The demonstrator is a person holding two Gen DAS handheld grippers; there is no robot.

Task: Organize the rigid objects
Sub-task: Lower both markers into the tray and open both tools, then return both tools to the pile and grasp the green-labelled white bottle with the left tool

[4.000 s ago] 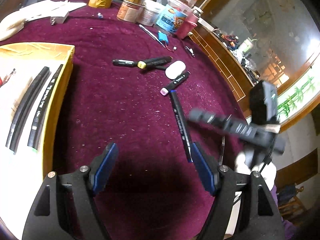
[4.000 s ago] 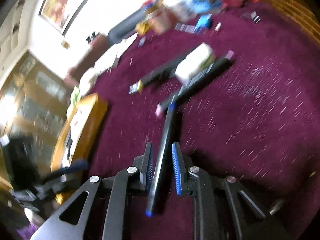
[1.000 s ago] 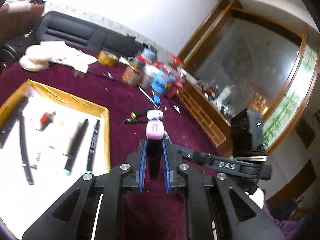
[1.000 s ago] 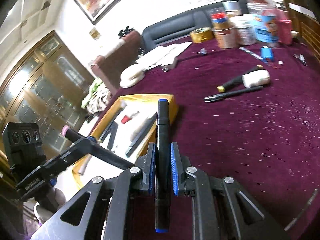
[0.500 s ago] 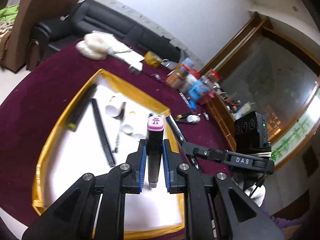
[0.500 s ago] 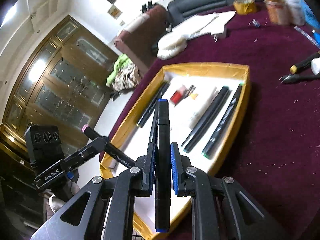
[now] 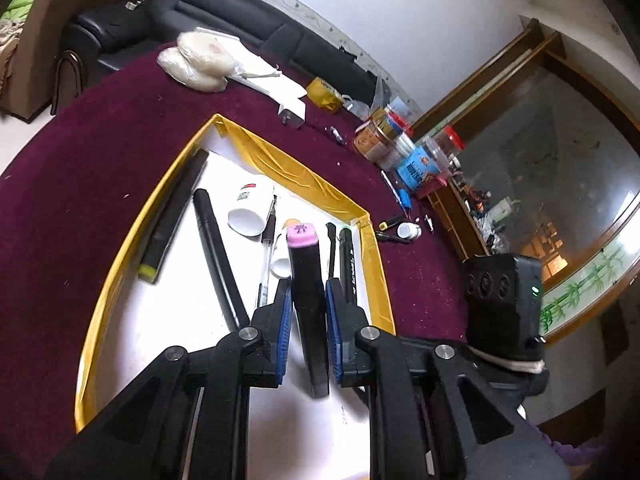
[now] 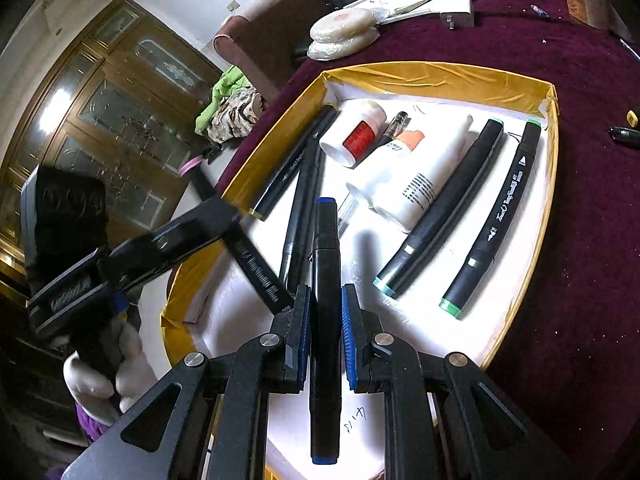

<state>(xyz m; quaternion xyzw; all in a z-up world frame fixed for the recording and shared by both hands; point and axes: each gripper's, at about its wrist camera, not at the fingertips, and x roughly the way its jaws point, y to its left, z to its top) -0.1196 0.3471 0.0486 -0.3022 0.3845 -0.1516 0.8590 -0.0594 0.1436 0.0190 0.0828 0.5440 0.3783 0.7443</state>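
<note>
A yellow-rimmed tray point(image 7: 120, 264) with a white floor lies on the maroon table; it also shows in the right wrist view point(image 8: 550, 184). It holds several black markers point(image 8: 440, 208), white bottles point(image 8: 416, 176) and a pen. My left gripper point(image 7: 306, 308) is shut on a black marker with a pink cap point(image 7: 304, 272), held over the tray. My right gripper point(image 8: 325, 308) is shut on a black marker with blue ends point(image 8: 326, 320), low over the tray's near part. The left gripper point(image 8: 276, 300) with its marker shows in the right wrist view, at the tray's left rim.
Jars and tins point(image 7: 404, 152), a tape roll point(image 7: 324, 94), papers and a white bundle point(image 7: 196, 60) stand at the table's far side. A screwdriver and a white cap point(image 7: 400, 230) lie right of the tray. A sofa point(image 7: 224, 12) is behind.
Both grippers have moved lower and closer over the tray, each still holding its marker. The tray now fills more of both views.
</note>
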